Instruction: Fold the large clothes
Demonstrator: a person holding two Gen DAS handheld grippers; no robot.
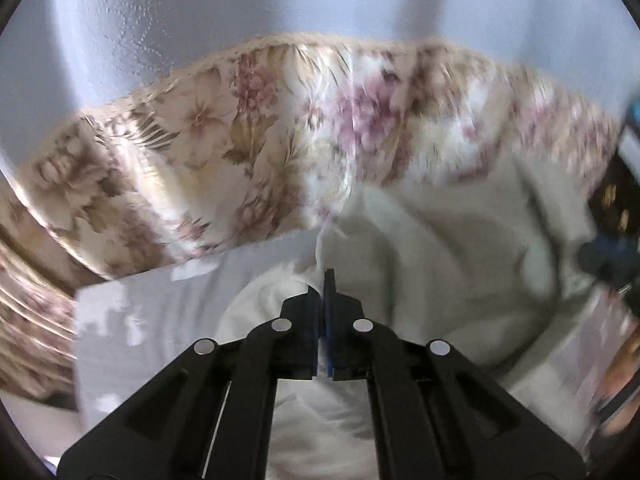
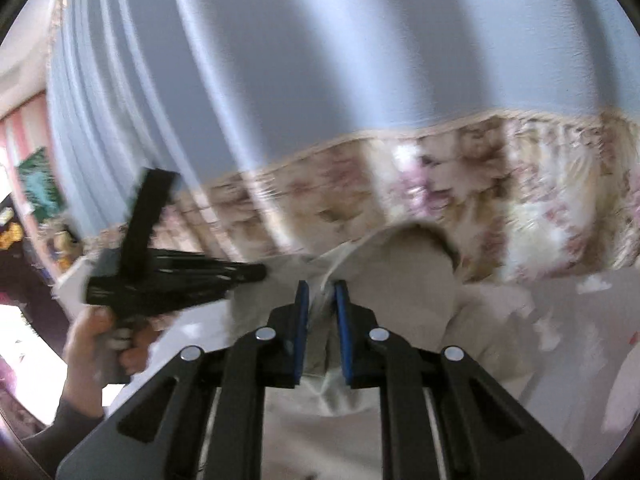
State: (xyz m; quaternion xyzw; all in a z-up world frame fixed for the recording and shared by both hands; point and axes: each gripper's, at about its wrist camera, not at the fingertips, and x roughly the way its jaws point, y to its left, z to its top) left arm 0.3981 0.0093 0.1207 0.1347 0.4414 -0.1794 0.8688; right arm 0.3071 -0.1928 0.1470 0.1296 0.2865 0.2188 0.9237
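While both grippers hold the white garment (image 1: 432, 240) up off the floral bedspread (image 1: 200, 132), we judge the main risk to be a slip: the cloth looks thin and smooth, and each grip takes only a narrow bit of edge, so a quick tug or the two hands pulling apart could draw the fabric out. The blur in both views suggests fast movement, which would add to that risk. An uneven pull could also twist the cloth and leave the fold crooked, or drag the loose part across the bedspread and bunch it.

Our left gripper (image 1: 325, 280) has its jaws pressed together on a thin fold of the garment, which spreads out ahead and to the right of the fingertips, hanging in soft creases. Our right gripper (image 2: 322, 292) pinches a thicker gather of the same cloth between its blue pads (image 2: 301, 320), the jaws standing a little apart around it; the fabric rises in a hump just beyond the tips. In the right wrist view, the left gripper's tip touches the garment's edge close beside ours.
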